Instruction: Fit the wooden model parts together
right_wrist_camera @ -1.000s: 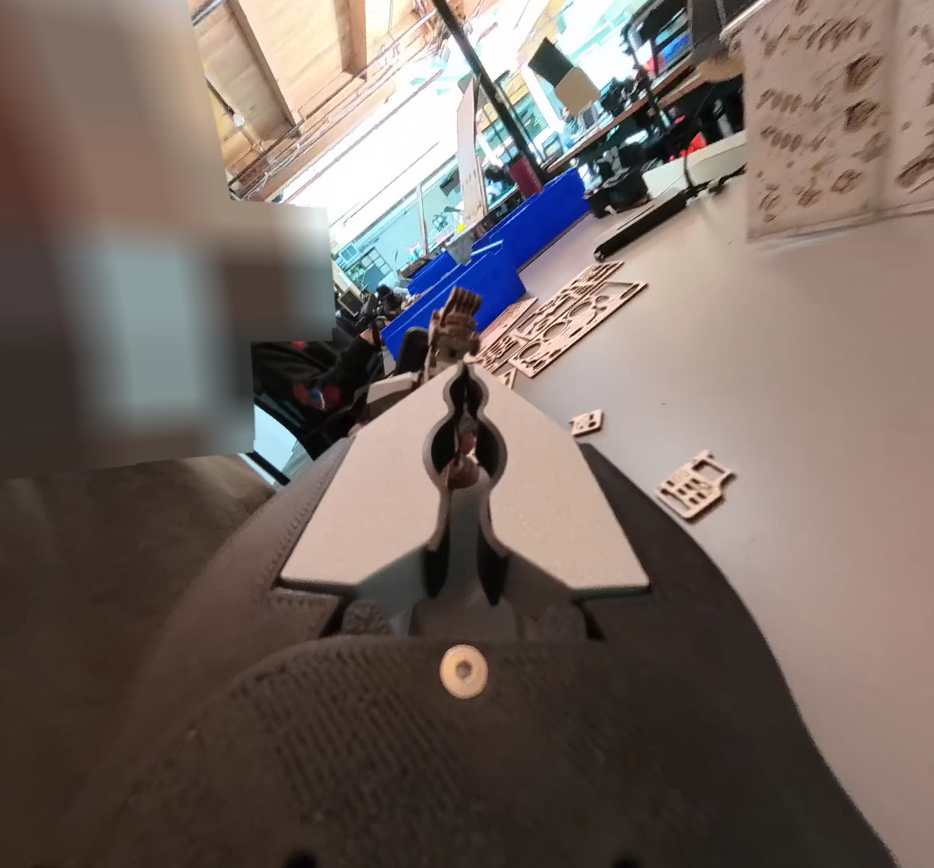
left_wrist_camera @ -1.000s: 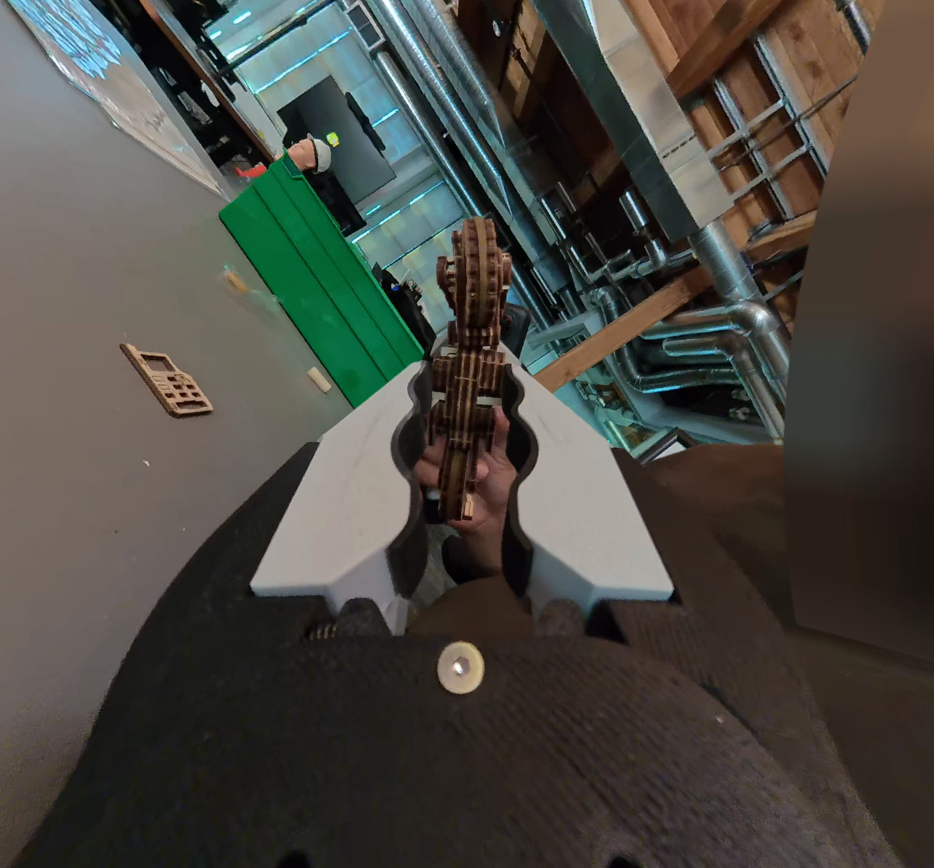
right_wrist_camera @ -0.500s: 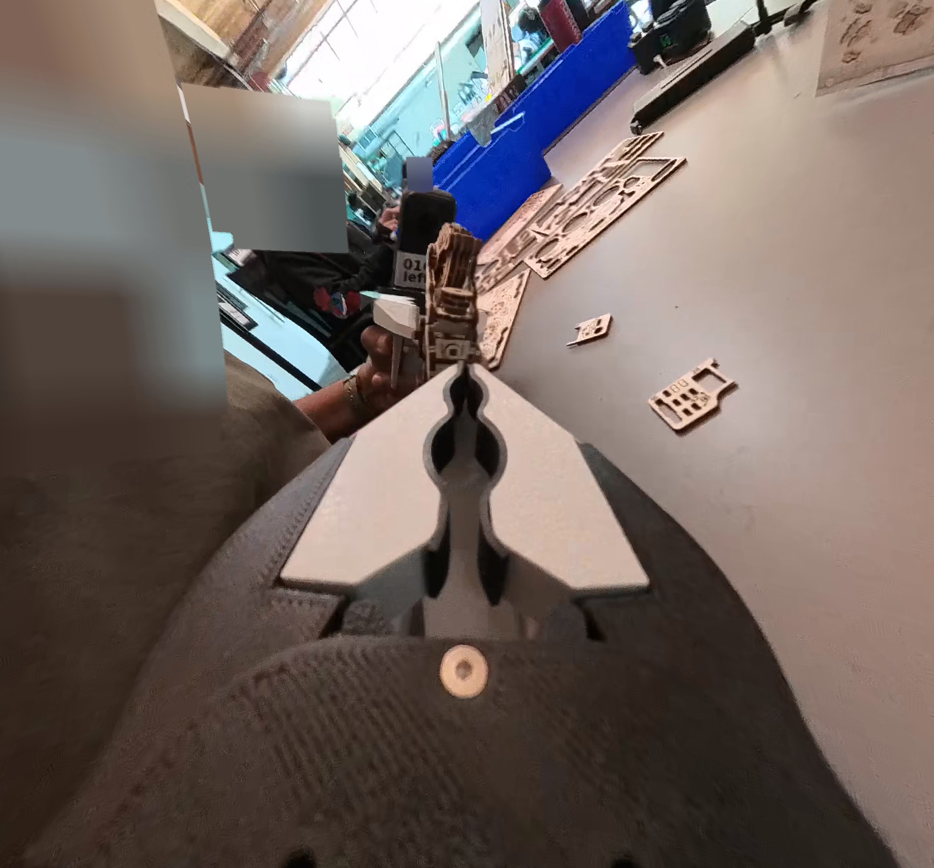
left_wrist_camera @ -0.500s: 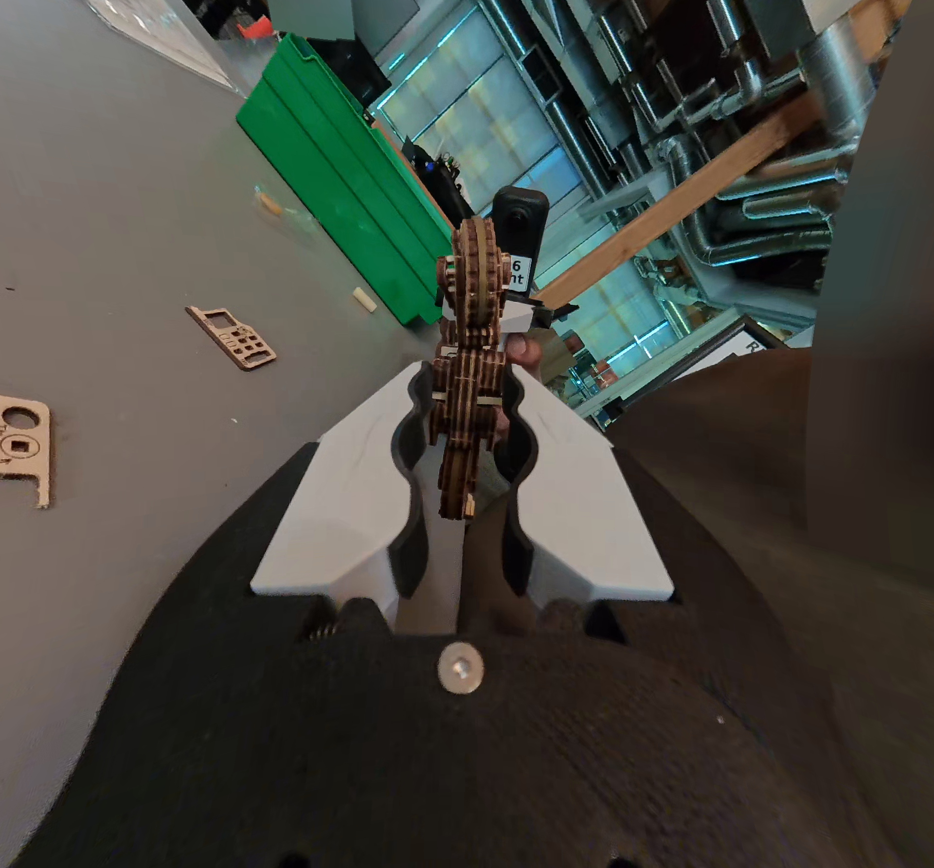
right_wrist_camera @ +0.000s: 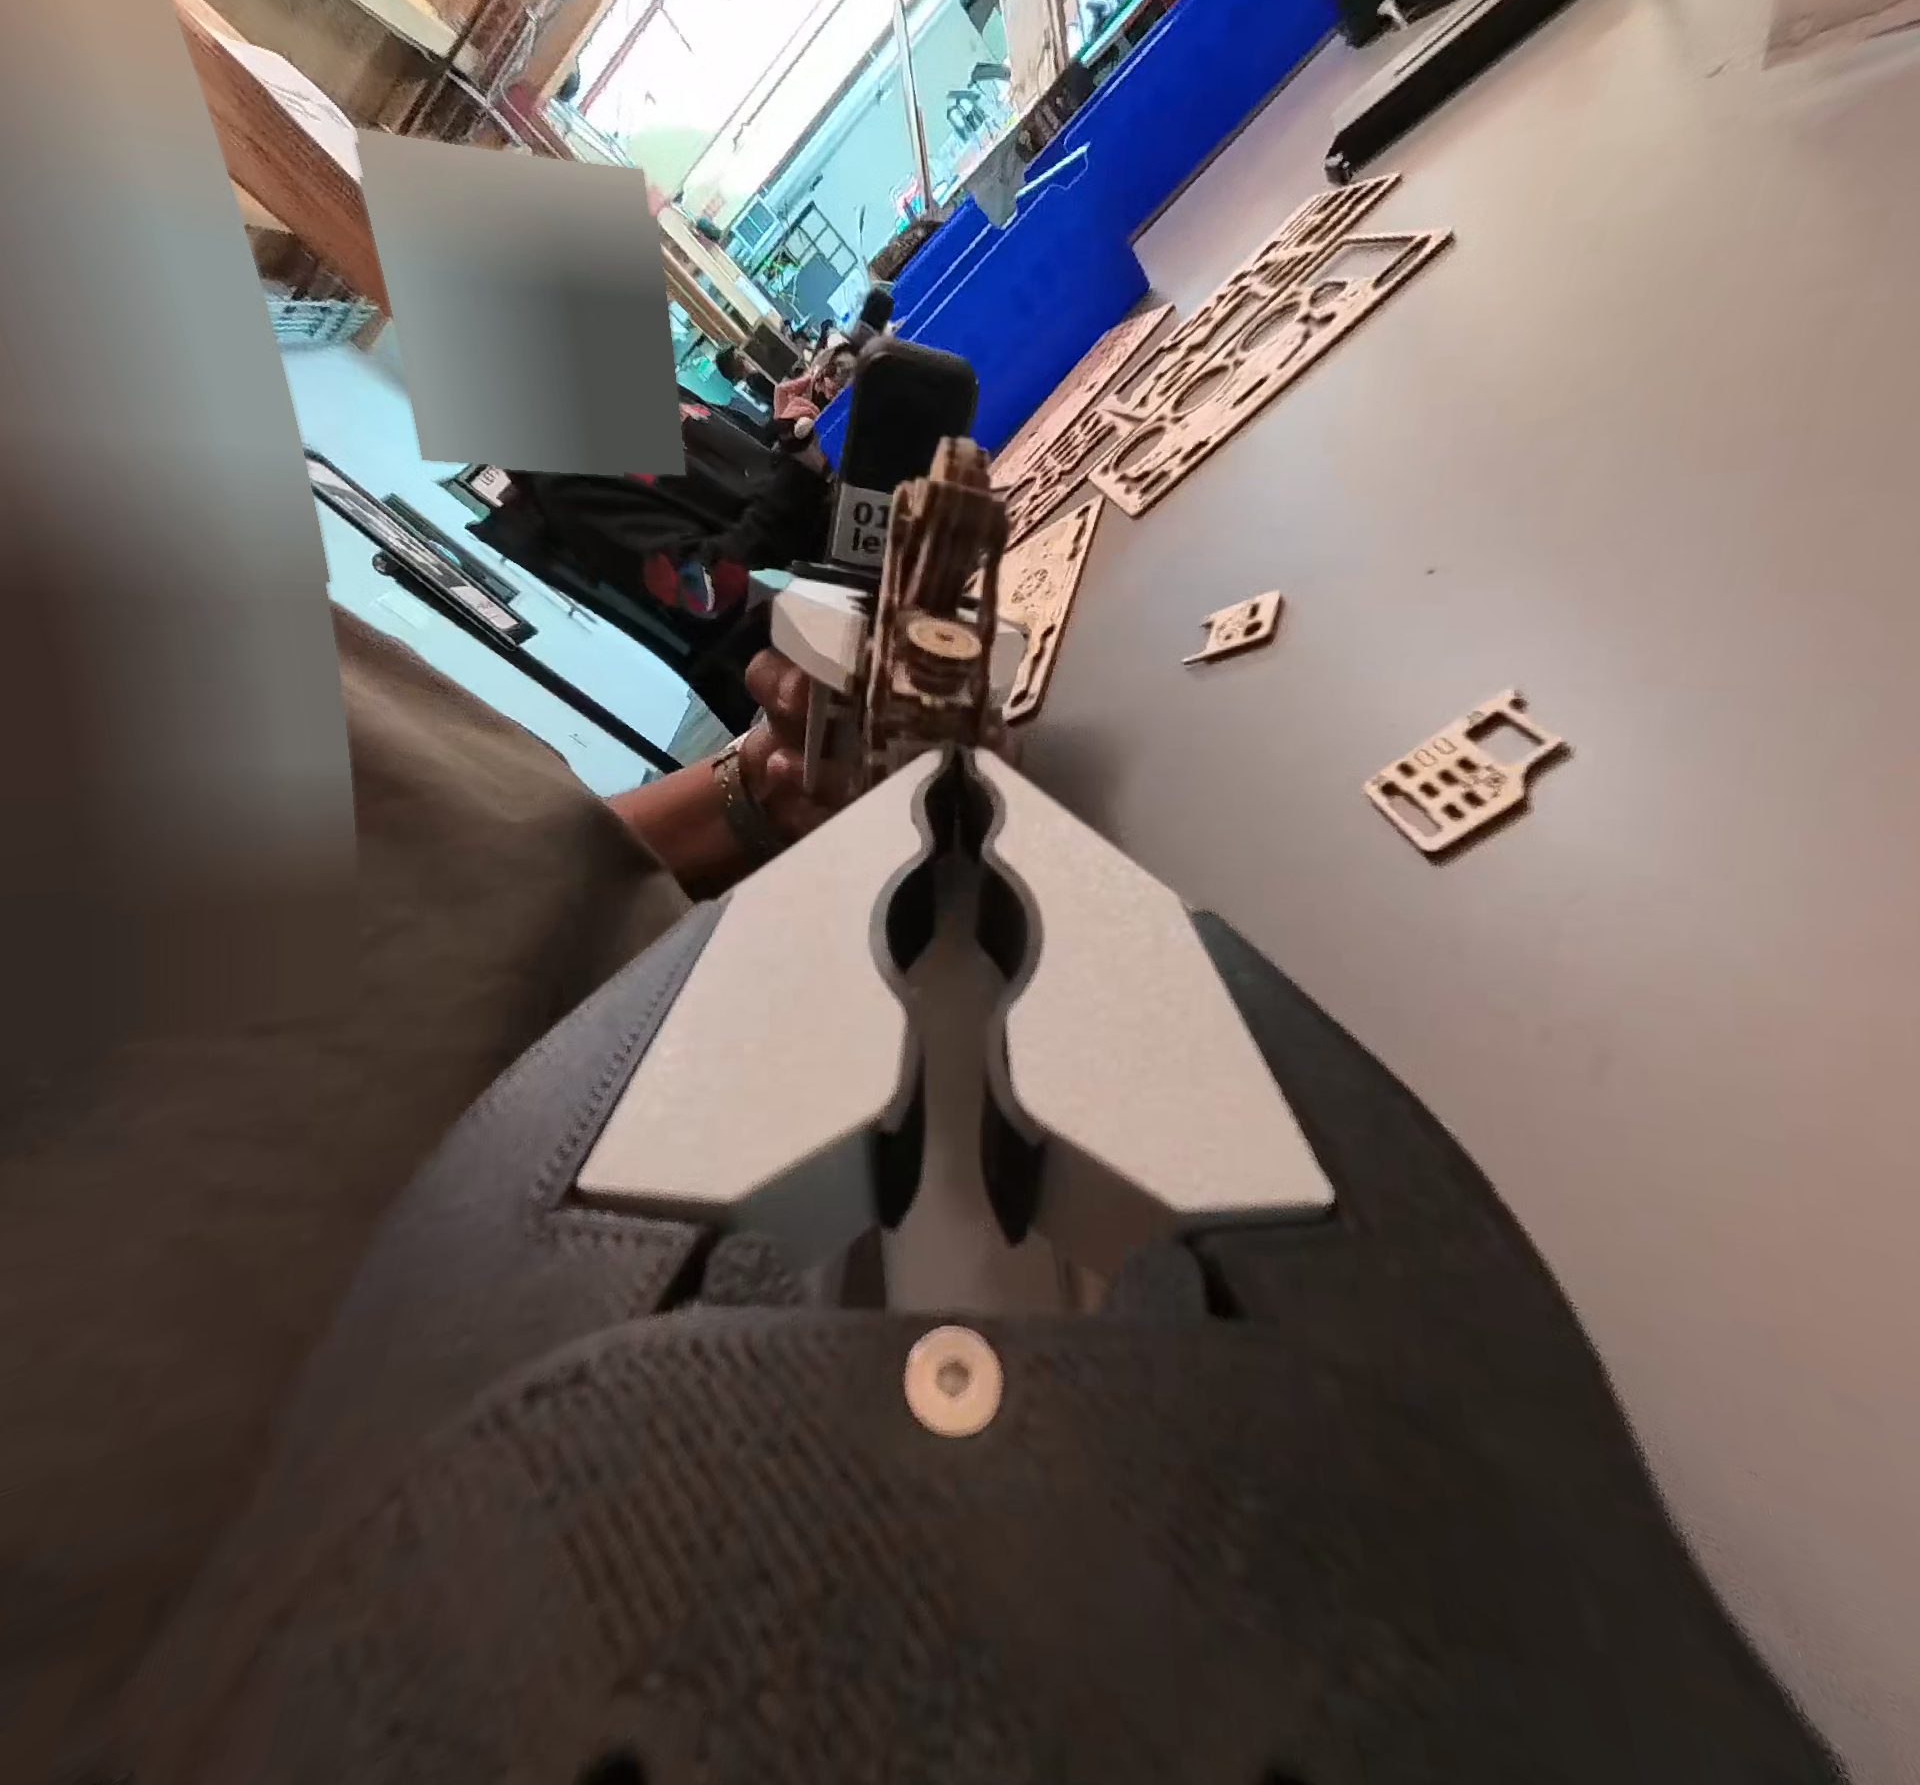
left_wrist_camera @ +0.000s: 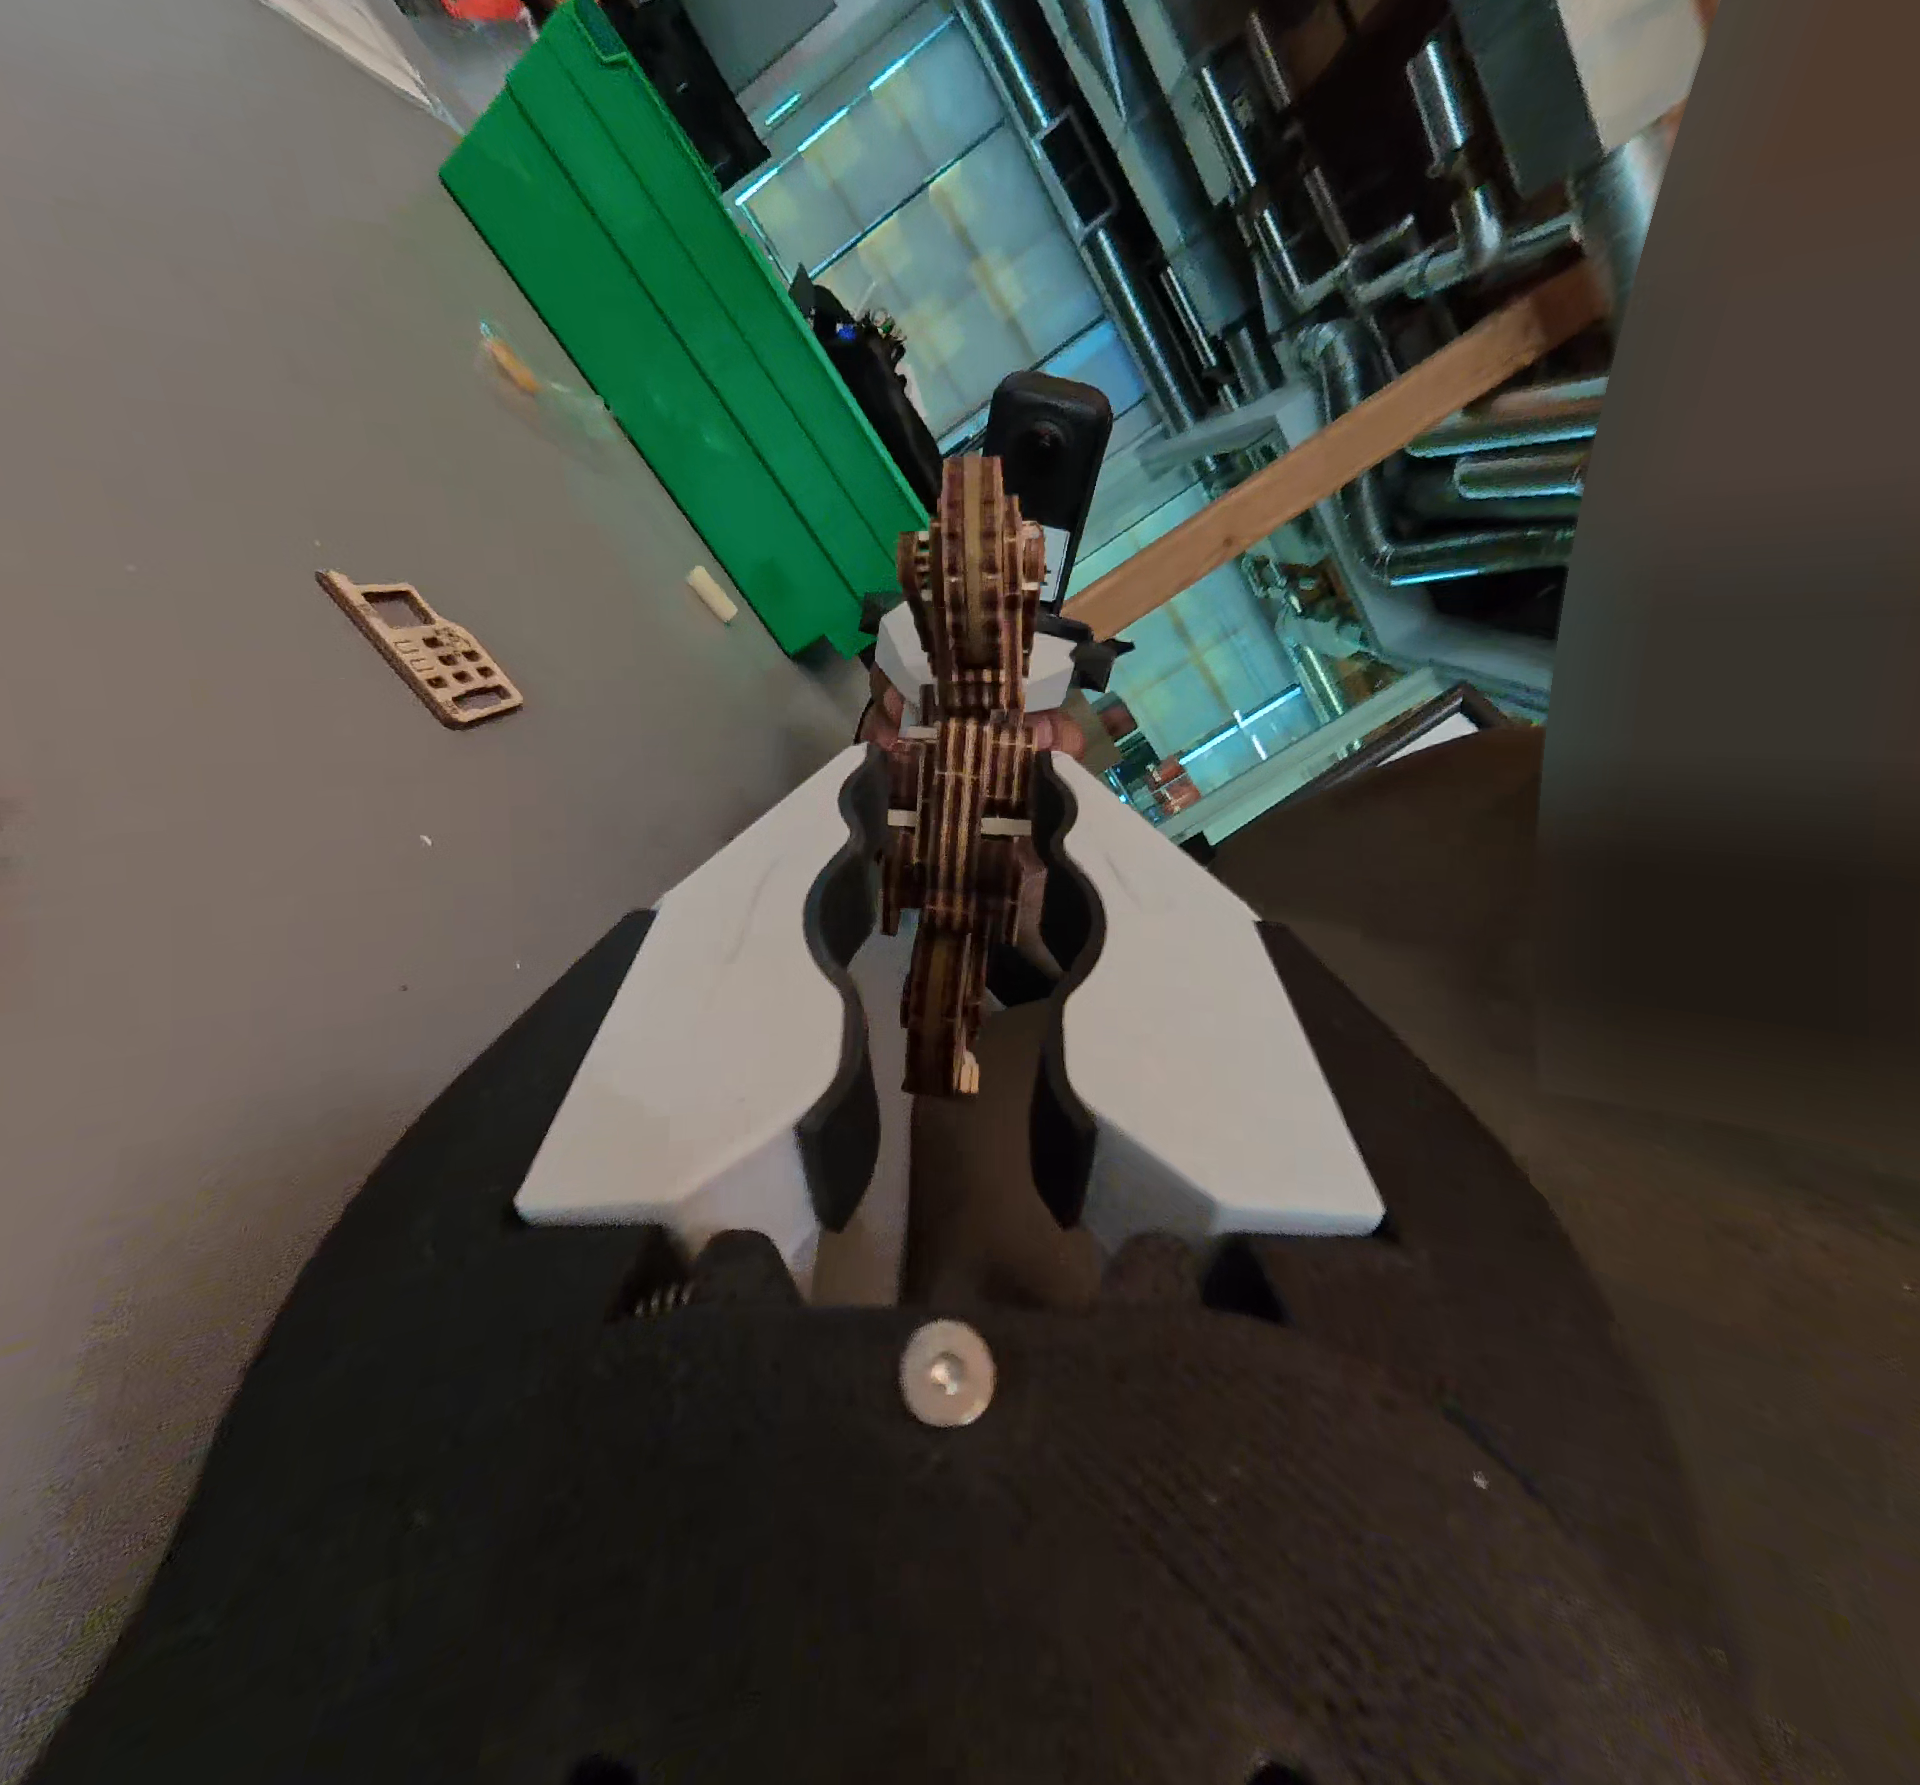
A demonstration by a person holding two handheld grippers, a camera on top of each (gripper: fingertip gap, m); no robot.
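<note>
Holding the wooden model [left_wrist_camera: 961, 800] up off the grey table [left_wrist_camera: 208, 800], the left gripper [left_wrist_camera: 961, 790] is clamping it between its white fingers [left_wrist_camera: 727, 1008], the layered plywood stack standing edge-on in the scalloped gap. In the right wrist view the same model [right_wrist_camera: 935, 613] is sitting just beyond the tips of the right gripper [right_wrist_camera: 951, 769], whose jaws are drawn together with only a thin slit between them; nothing is showing between them, and I cannot tell whether the tips are touching the model or stopping just short.

The step in hand looks like pressing or seating something on the model's near face, where a small round wooden disc [right_wrist_camera: 940, 642] is showing. To do it well, the left grip should be staying firm and square so the stack is not twisting, while the right tips are pushing straight along the disc's axis, gently, since thin plywood tabs are likely to snap under sideways load.

Loose pieces are lying on the table: a small cut-out fret [right_wrist_camera: 1465, 785] to the right, a smaller offcut [right_wrist_camera: 1236, 623] farther off, and large cut-out sheets [right_wrist_camera: 1247, 353] at the far side beside a blue bin [right_wrist_camera: 1039, 281]. A green bin [left_wrist_camera: 665, 364] is standing far left in the left wrist view.
</note>
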